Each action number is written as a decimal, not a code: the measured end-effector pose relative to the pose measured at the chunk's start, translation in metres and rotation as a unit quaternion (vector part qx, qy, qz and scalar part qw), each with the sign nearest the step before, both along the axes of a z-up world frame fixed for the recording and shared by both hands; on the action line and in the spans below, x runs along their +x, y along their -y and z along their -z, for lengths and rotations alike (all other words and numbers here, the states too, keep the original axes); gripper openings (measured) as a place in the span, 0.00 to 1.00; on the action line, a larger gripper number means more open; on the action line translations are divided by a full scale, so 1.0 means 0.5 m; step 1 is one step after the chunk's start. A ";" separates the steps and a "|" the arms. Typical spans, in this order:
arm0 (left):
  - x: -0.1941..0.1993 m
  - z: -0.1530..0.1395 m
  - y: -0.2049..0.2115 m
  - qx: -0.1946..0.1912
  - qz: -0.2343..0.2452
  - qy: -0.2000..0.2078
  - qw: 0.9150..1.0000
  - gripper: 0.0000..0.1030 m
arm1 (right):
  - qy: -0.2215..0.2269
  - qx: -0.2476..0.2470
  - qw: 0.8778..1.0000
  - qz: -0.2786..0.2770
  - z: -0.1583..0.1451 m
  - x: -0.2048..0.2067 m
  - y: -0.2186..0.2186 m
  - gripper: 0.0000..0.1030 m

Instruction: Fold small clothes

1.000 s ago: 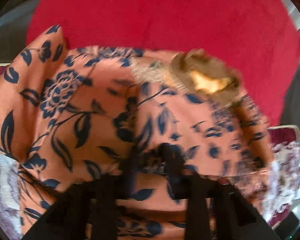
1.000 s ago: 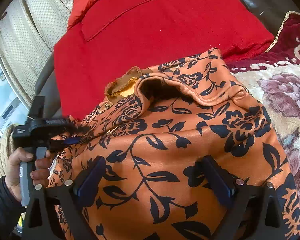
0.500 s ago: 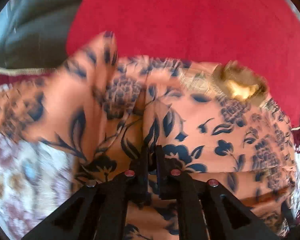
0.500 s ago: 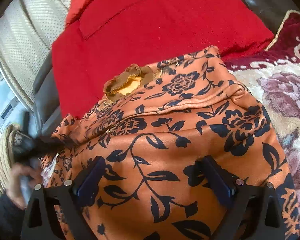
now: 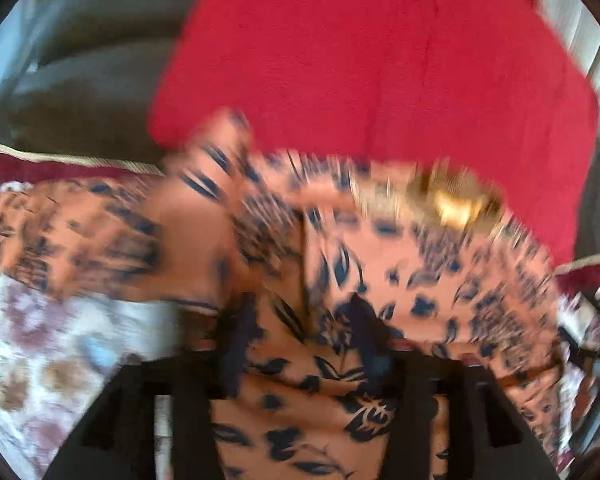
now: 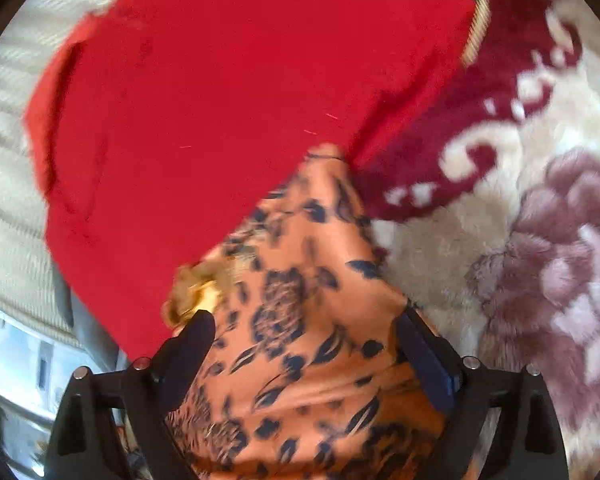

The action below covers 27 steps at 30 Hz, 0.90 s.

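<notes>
The orange garment (image 5: 380, 248) with a dark blue flower print lies spread on a flowered blanket, its tan collar (image 5: 456, 200) at the far edge. My left gripper (image 5: 300, 332) hovers over the near part; its jaws are opening and a loose fold of the fabric lies between them without being pinched. The view is blurred by motion. In the right wrist view the garment (image 6: 300, 280) runs under my right gripper (image 6: 304, 344), which stands open, its left fingertip (image 6: 196, 336) just below the collar (image 6: 196, 292).
A red cloth (image 5: 360, 60) (image 6: 220, 80) lies beyond the garment, partly under its far edge. The plush flowered blanket (image 5: 40, 352) (image 6: 540, 260) has a maroon border. A dark sofa back (image 5: 80, 80) is at the far left, and cream upholstery (image 6: 4, 160) shows left of the right gripper.
My left gripper was shut on a fold of the garment; its jaws have now parted as it drew back. My right gripper has moved forward to the collar, still open.
</notes>
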<state>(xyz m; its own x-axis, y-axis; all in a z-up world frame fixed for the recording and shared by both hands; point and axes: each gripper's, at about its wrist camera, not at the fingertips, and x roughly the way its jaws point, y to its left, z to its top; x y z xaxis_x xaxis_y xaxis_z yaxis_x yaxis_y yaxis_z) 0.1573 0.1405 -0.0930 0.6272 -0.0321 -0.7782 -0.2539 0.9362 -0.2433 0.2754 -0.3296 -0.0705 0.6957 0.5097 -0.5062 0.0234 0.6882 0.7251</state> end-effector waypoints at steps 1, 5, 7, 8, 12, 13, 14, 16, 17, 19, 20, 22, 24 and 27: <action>-0.017 -0.015 -0.023 -0.009 -0.006 0.015 1.000 0.66 | 0.015 -0.014 1.000 -0.011 -0.011 -0.022 -0.017 0.92; -0.108 -0.043 -0.182 -0.058 -0.086 0.057 0.993 0.71 | 0.033 -0.076 0.995 -0.061 -0.011 -0.123 -0.105 0.92; -0.154 -0.025 -0.291 -0.094 -0.152 0.066 0.982 0.71 | 0.029 -0.091 0.992 -0.077 0.018 -0.160 -0.152 0.92; -0.175 -0.006 -0.351 -0.121 -0.189 0.059 0.973 0.71 | 0.029 -0.103 0.991 -0.081 0.026 -0.169 -0.166 0.92; -0.229 0.091 -0.538 -0.225 -0.317 0.039 0.921 0.71 | 0.038 -0.151 0.984 -0.084 0.052 -0.190 -0.214 0.93; -0.228 0.109 -0.556 -0.238 -0.327 0.038 0.914 0.71 | 0.037 -0.154 0.984 -0.083 0.051 -0.189 -0.215 0.93; -0.224 0.127 -0.583 -0.255 -0.334 0.035 0.907 0.70 | 0.036 -0.153 0.984 -0.083 0.053 -0.189 -0.217 0.93; -0.213 0.148 -0.611 -0.274 -0.348 0.034 0.896 0.70 | 0.036 -0.153 0.984 -0.084 0.058 -0.188 -0.218 0.93; -0.206 0.148 -0.620 -0.277 -0.353 0.035 0.893 0.69 | 0.037 -0.153 0.984 -0.083 0.057 -0.189 -0.218 0.93; -0.190 0.136 -0.624 -0.265 -0.356 0.034 0.896 0.65 | 0.040 -0.154 0.984 -0.081 0.062 -0.188 -0.222 0.93; -0.180 0.132 -0.625 -0.256 -0.356 0.029 0.898 0.45 | 0.041 -0.155 0.984 -0.080 0.066 -0.190 -0.225 0.93; -0.157 0.124 -0.643 -0.221 -0.354 -0.014 0.909 0.06 | 0.045 -0.158 0.983 -0.079 0.069 -0.194 -0.225 0.93; -0.147 0.115 -0.652 -0.196 -0.355 -0.023 0.914 0.06 | 0.047 -0.156 0.983 -0.079 0.072 -0.195 -0.225 0.93; -0.122 0.018 -0.601 -0.101 -0.324 0.008 0.941 0.05 | 0.052 -0.142 0.985 -0.078 0.075 -0.197 -0.216 0.93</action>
<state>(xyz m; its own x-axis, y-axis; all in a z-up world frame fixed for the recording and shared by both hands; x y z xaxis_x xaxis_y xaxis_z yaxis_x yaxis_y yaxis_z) 0.0961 0.4409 -0.1020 0.5780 0.2149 -0.7872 -0.7498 0.5206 -0.4084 0.1771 -0.2214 -0.1079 0.6762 0.4626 -0.5734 -0.1636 0.8531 0.4955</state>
